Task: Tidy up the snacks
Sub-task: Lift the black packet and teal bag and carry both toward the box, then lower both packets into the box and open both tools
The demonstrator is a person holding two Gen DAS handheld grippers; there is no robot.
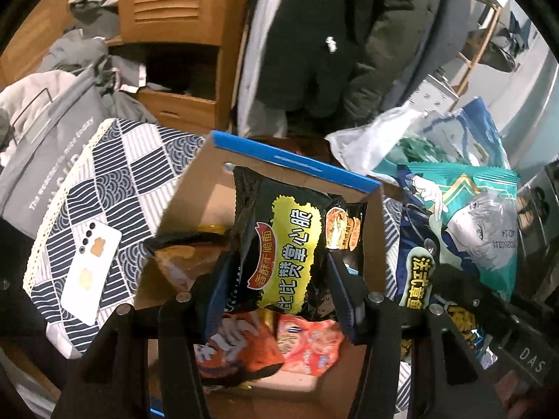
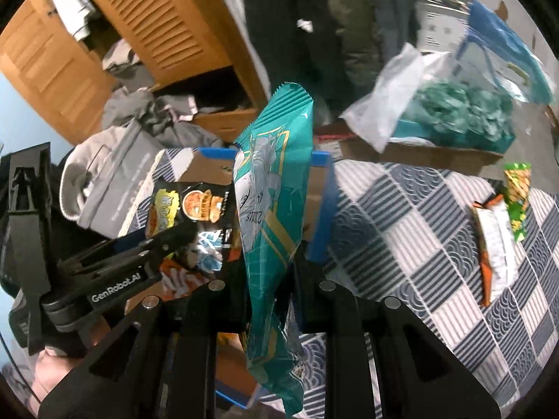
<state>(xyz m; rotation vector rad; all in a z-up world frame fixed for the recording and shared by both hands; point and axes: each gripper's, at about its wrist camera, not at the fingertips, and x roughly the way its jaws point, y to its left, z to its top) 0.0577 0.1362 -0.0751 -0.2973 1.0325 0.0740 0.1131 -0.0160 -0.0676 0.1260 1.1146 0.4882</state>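
My left gripper (image 1: 279, 272) is shut on a black and yellow snack pack (image 1: 286, 237) and holds it over an open cardboard box (image 1: 195, 181) with a blue rim. Orange snack packs (image 1: 279, 345) lie inside the box. My right gripper (image 2: 270, 262) is shut on a teal snack pack (image 2: 276, 216) with an anime figure, held upright beside the box (image 2: 319, 188). The teal pack shows in the left wrist view (image 1: 468, 223) at the right. The left gripper and its black pack (image 2: 190, 206) show in the right wrist view at the left.
A white phone (image 1: 91, 274) lies on the checked blue and white cloth (image 1: 115, 181) left of the box. Two snack packs (image 2: 499, 241) lie on the cloth at the right. A second box with a clear bag of green things (image 2: 454, 115) stands behind. Clothes and a wooden cabinet stand behind.
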